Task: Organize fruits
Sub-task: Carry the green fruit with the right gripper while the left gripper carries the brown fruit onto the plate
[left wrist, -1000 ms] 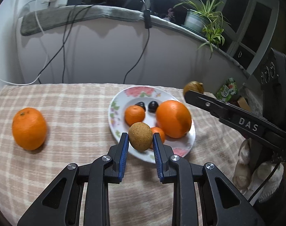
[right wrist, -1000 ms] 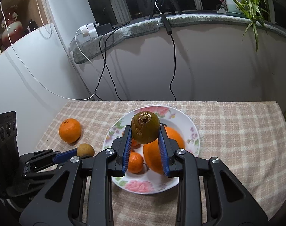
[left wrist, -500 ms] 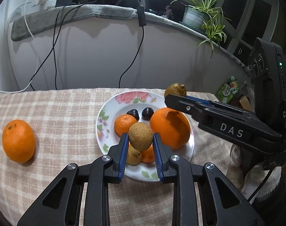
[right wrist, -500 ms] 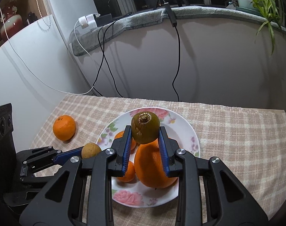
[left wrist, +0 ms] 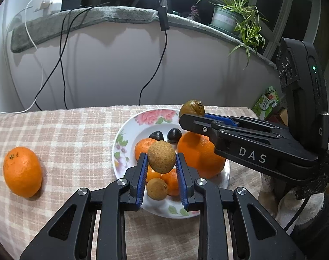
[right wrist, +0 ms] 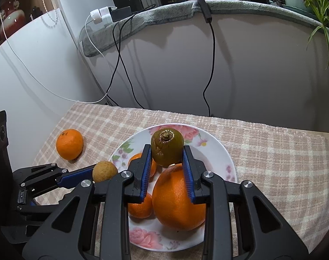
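- The left gripper [left wrist: 161, 160] is held level and raised off the table, its blue-lined fingers [left wrist: 142, 174] pressed onto a round brown fruit [left wrist: 161, 157].
- The right gripper [right wrist: 167, 152] reaches in from the right, raised likewise, its fingers [right wrist: 188, 173] clamping an olive-green fruit [right wrist: 167, 147].

Both tools are matte black plastic with angular, cut-out arms. The left gripper [left wrist: 161, 181] carries 2 fingers lined with ribbed blue pads [left wrist: 142, 179], and round silver screws [left wrist: 123, 181] sit at the finger joints. The right gripper [right wrist: 167, 172] has the same build: black arms, blue ribbed pads [right wrist: 146, 174], silver screw heads [right wrist: 126, 174]. Seen from the left wrist view, its side bears white letters "DAS" [left wrist: 252, 155], and its upright black housing [left wrist: 303, 91] shows a small green light [left wrist: 314, 67] and round lenses.
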Demonstrator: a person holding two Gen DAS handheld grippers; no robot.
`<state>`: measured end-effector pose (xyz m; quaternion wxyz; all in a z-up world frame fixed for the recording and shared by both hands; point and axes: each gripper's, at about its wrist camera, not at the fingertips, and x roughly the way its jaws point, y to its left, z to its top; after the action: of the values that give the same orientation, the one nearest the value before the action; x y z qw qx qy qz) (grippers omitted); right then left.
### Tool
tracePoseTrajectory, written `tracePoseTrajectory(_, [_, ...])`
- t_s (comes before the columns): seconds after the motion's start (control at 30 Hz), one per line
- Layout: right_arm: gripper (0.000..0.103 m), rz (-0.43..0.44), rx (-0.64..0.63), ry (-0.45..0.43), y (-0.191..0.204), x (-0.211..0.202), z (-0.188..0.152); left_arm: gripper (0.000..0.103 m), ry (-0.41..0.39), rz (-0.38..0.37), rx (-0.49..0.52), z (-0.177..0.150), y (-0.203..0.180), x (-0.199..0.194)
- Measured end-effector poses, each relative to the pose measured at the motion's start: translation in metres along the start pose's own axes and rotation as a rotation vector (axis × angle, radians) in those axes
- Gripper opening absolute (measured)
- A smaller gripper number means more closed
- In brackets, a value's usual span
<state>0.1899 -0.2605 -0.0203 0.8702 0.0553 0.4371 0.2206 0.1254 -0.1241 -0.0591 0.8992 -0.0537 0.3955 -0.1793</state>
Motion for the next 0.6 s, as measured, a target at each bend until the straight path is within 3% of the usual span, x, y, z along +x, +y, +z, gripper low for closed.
tracePoseTrajectory(0.53, [0.03,-0.007,-0.011,0.006,0.002,0.0053,0.0017,0.025,-0.001,-0.004,0.007,0.0,0.0002,-0.0005])
tracePoseTrajectory(0.6, [0.032,-0.007,-0.012,0.007,0.0015,0.0052,0.0015,0.037,-0.005,-0.006,0.009,-0.0003,-0.0002,-0.0011])
